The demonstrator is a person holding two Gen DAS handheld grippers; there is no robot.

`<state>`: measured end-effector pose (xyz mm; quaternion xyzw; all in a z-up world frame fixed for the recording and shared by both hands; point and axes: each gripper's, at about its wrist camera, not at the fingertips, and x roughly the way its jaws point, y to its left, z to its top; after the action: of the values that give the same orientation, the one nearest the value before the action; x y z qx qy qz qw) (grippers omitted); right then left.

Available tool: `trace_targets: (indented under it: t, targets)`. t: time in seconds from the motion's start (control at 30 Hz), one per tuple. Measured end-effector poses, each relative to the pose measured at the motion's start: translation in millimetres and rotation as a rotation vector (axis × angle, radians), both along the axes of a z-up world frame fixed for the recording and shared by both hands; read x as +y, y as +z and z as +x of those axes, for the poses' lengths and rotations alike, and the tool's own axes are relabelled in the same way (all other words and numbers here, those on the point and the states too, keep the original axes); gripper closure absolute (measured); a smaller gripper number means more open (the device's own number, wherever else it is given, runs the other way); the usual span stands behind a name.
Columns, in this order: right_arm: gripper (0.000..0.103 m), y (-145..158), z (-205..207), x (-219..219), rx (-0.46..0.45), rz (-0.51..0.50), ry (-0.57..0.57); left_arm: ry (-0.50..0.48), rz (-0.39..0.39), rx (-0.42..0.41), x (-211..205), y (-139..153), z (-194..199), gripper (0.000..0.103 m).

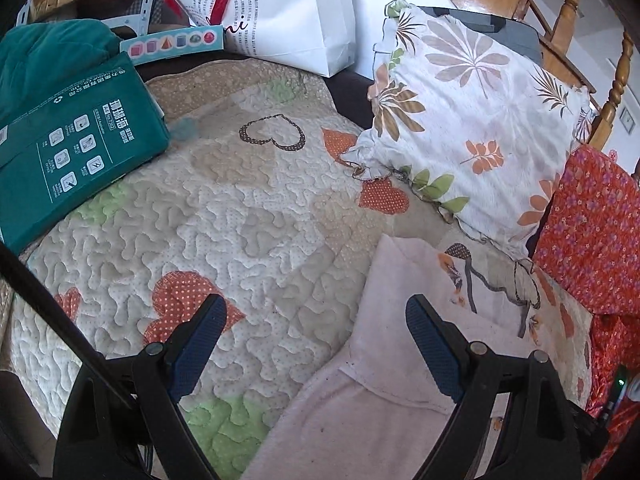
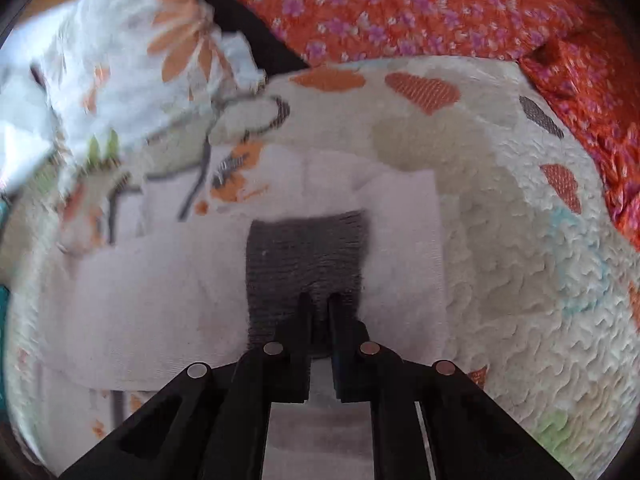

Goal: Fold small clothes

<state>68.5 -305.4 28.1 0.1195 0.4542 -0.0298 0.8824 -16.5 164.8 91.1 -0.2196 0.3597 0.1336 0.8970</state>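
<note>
Cloth of the pale pink garment (image 1: 380,392) lies flat on the quilt (image 1: 224,216), just under and right of the wide-spread left gripper (image 1: 316,344), while the right gripper (image 2: 318,300), nearer, pinches its grey patch (image 2: 306,252).

Quilt (image 1: 248,216): stitched cloth, puckered, matt. Pink garment (image 1: 360,408): soft matt cloth. Grey cuff (image 2: 306,252): ribbed knit. Left gripper (image 1: 316,344): matt black plastic; finger pads (image 1: 430,348) blue, textured. Bag (image 1: 296,12): smooth white paper.
</note>
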Motion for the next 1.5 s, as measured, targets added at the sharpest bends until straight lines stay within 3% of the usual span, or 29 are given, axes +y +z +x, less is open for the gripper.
trace_targets:
  t: [0.13,0.23,0.3,0.33,0.37,0.43,0.53,0.6,0.8,0.97,1.2,1.5]
  targets:
    - [0.099,-5.1,-8.9,-27.3,0.046,-0.094,-0.104,-0.005,0.025,0.028,1.0,-3.1,5.5,0.013]
    - [0.097,-2.4,-27.4,-49.5,0.025,-0.002,-0.132,-0.031,0.026,0.072,1.9,-13.4,5.1,0.013]
    - [0.069,0.5,-47.6,-58.8,0.017,0.041,-0.139,-0.054,0.037,0.102,1.9,-20.8,3.8,0.013]
    - [0.042,0.2,-59.2,-61.7,0.011,0.078,-0.138,-0.077,0.041,0.125,2.4,-27.2,2.6,0.013]
    - [0.033,-2.3,-76.3,-67.9,0.007,0.134,-0.137,-0.096,0.036,0.143,3.1,-32.7,1.5,0.013]
    - [0.033,-10.7,-98.4,-73.0,0.031,0.206,-0.137,-0.149,-0.021,0.181,8.5,-48.3,-3.2,0.013]
    - [0.034,-23.0,-138.7,-77.3,0.024,0.311,-0.138,-0.218,-0.184,0.227,18.9,-74.5,-13.9,0.013]
    - [0.034,-24.2,-160.0,-74.2,0.020,0.359,-0.118,-0.250,-0.259,0.202,21.5,-83.9,-25.4,0.013]
    - [0.034,-40.8,-209.7,-55.4,0.022,0.598,-0.042,-0.373,-0.322,0.173,8.5,-87.4,-65.7,0.027]
    - [0.036,-52.8,-242.9,-38.6,0.038,0.709,0.005,-0.417,-0.403,0.170,-1.2,-93.1,-113.2,0.039]
    - [0.036,-59.0,-271.5,-23.1,0.050,0.723,0.060,-0.426,-0.444,0.212,-27.4,-109.3,-169.5,0.039]
    - [0.037,-73.5,-303.5,-2.7,0.091,0.777,0.090,-0.420,-0.508,0.284,-38.7,-133.4,-198.8,0.039]
